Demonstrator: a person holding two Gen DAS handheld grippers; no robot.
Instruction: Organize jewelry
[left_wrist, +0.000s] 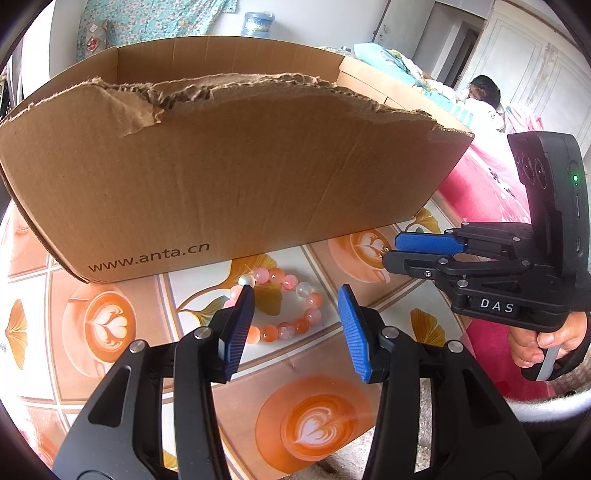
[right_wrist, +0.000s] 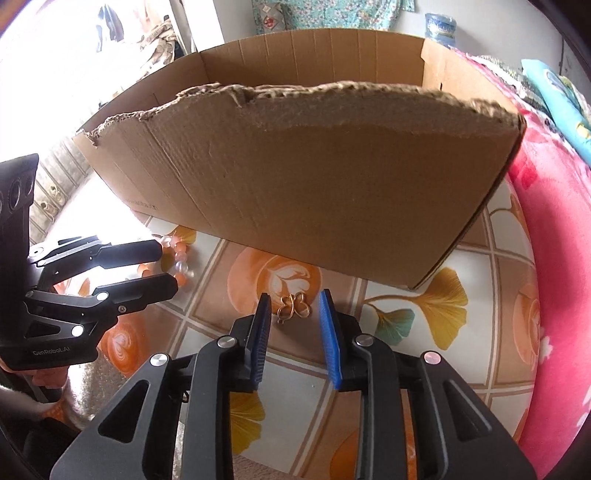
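Note:
A bracelet of pink, orange and clear beads (left_wrist: 291, 306) lies on the patterned table in front of a torn cardboard box (left_wrist: 221, 184). My left gripper (left_wrist: 295, 295) stands open around it, its blue pads on either side and not pressing. In the right wrist view a small gold butterfly-shaped piece (right_wrist: 293, 306) rests on the table between the tips of my right gripper (right_wrist: 294, 297), which is open and apart from it. The right gripper (left_wrist: 391, 251) also shows from the side, and the left gripper (right_wrist: 168, 266) appears over the beads (right_wrist: 177, 258).
The box (right_wrist: 332, 184) is open at the top, and its near wall is ragged and tall. A pink blanket (right_wrist: 554, 258) borders the table's right edge. The tablecloth (left_wrist: 317, 424) has orange latte and ginkgo prints. A person (left_wrist: 484, 92) is far behind.

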